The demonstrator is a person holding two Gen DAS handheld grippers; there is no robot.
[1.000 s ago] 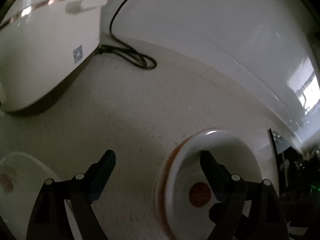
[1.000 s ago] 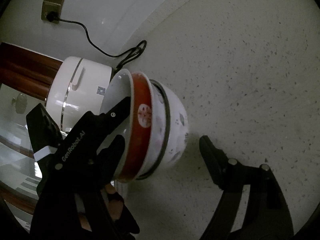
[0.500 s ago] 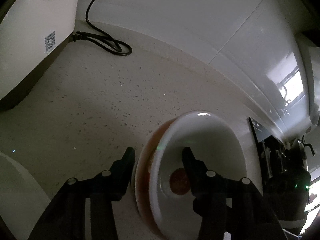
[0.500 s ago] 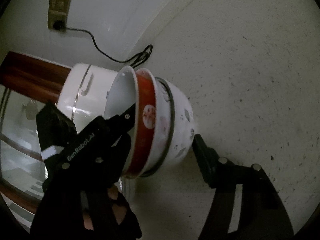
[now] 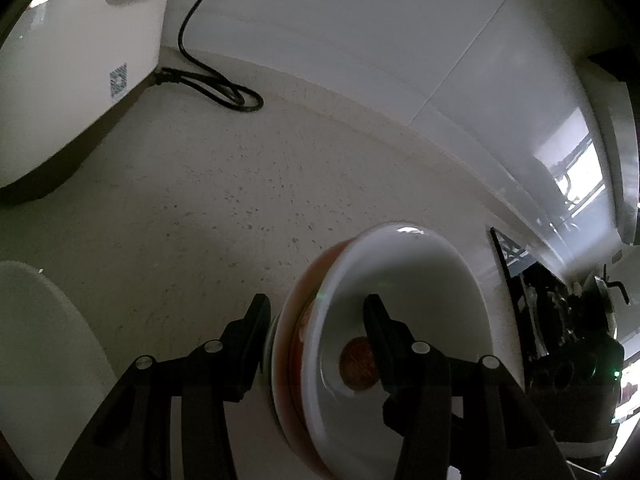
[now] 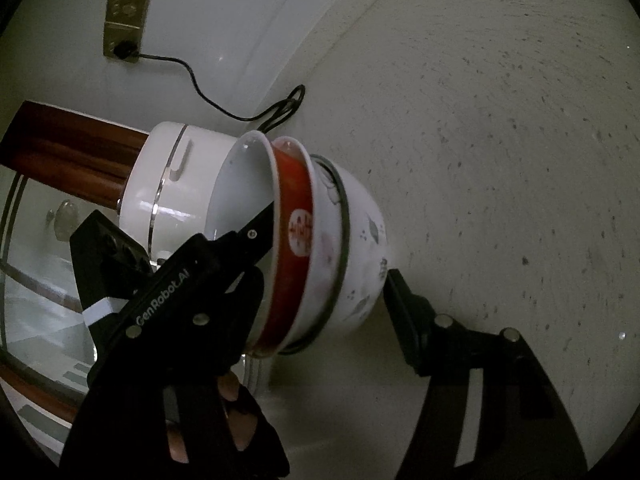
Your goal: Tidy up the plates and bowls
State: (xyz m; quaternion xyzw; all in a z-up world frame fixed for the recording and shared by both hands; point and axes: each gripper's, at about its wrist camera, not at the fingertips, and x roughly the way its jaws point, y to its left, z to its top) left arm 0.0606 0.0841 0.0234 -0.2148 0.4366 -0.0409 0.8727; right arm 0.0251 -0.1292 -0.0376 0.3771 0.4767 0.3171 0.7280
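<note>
A stack of nested bowls (image 6: 320, 240) is tilted on its side over the speckled counter: a red-rimmed bowl (image 6: 294, 236) sits inside a white flowered bowl (image 6: 360, 236). My left gripper (image 5: 316, 316) is shut on the stack's rim, one finger (image 5: 380, 328) inside the white interior with a red medallion (image 5: 358, 364), the other finger (image 5: 250, 332) outside. In the right wrist view the left gripper's finger (image 6: 256, 228) reaches into the bowl. My right gripper's one visible finger (image 6: 404, 300) is beside the flowered bowl's base; it stands open.
A white rice cooker (image 5: 72, 80) stands at the back left with its black cord (image 5: 216, 84) coiled by the wall; it also shows in the right wrist view (image 6: 172, 184). A white plate edge (image 5: 44, 360) lies at the lower left. A wall outlet (image 6: 124, 8) is above.
My left gripper has closed from wide open onto the bowl stack's rim and tilted it up. The right gripper's finger has come closer to the flowered bowl's base.
</note>
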